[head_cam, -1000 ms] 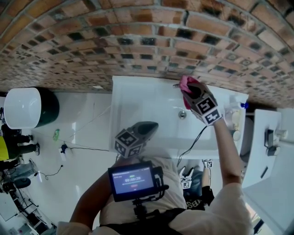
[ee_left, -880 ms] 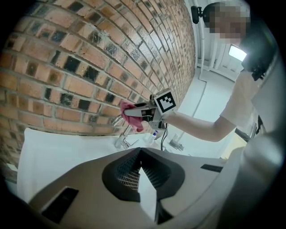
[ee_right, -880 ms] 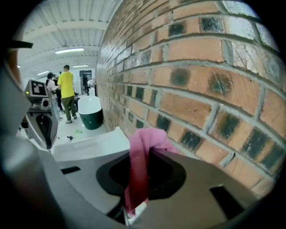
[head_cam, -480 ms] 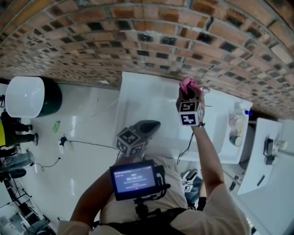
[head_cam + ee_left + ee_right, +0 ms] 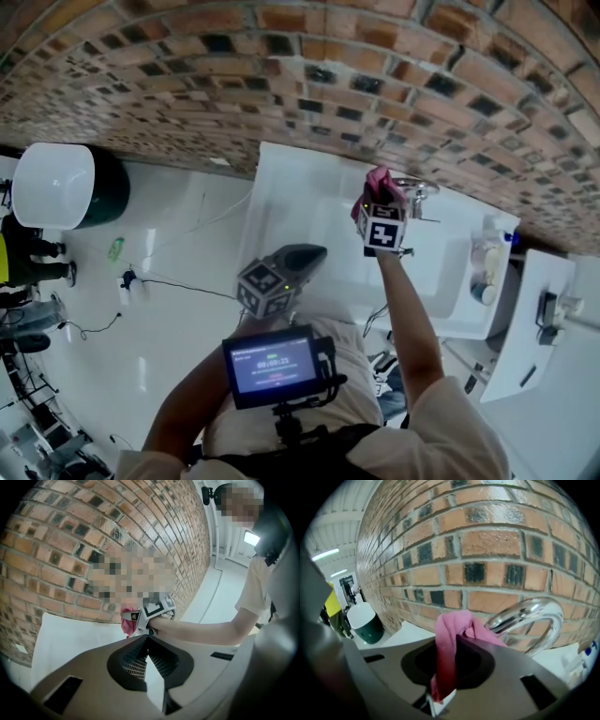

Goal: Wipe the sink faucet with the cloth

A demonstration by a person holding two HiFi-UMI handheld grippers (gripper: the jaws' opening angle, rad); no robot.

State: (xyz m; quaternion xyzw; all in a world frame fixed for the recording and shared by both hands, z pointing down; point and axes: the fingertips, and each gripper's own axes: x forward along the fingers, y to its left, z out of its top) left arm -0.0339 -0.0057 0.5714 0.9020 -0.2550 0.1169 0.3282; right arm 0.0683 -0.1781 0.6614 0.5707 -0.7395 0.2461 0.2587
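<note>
My right gripper is shut on a pink cloth at the back of the white sink. The chrome arched faucet stands just right of it. In the right gripper view the cloth hangs bunched between the jaws, and its upper fold touches the near end of the faucet arch. My left gripper hovers low over the sink's front edge. It is shut with nothing held, and in its own view it points toward the right gripper and the cloth.
The brick wall rises directly behind the sink. Small bottles stand on the sink's right end, and another white fixture lies further right. A white-lidded dark green bin and cables are on the floor at left.
The right gripper with the cloth has shifted left and turned, so the faucet arch now shows to its right. The left gripper has stayed where it was.
</note>
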